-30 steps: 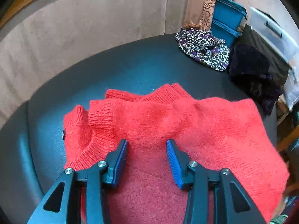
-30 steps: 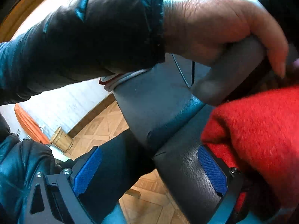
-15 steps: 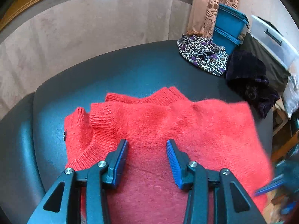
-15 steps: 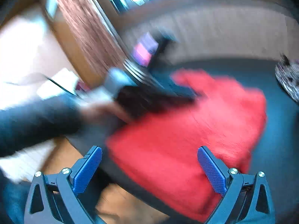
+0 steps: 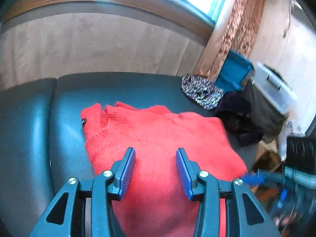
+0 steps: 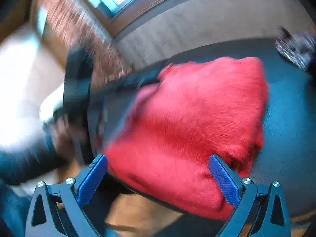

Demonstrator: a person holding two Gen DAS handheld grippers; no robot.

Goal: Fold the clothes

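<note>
A folded red knit sweater [image 5: 158, 130] lies on the dark leather cushion [image 5: 118, 86], collar and cuffs at its far left. My left gripper [image 5: 155, 152] hovers over the sweater's near part, jaws partly apart with nothing pinched between the blue pads. In the right wrist view the same sweater [image 6: 197, 108] lies at the cushion's [image 6: 286, 118] near edge. My right gripper [image 6: 158, 158] stands wide open in front of it and grips nothing. That view is blurred by motion.
A leopard-print cloth [image 5: 201, 90] and a dark garment [image 5: 237, 118] lie at the cushion's far right. Behind them stand a blue box [image 5: 233, 73] and a clear plastic bin [image 5: 274, 86]. A beige backrest [image 5: 98, 45] runs behind. Wooden floor lies past the near edge.
The left gripper drew back and rose, so the sweater looks smaller and the window shows. The right gripper swung from the cushion's edge round to face the sweater. Both stayed open.
</note>
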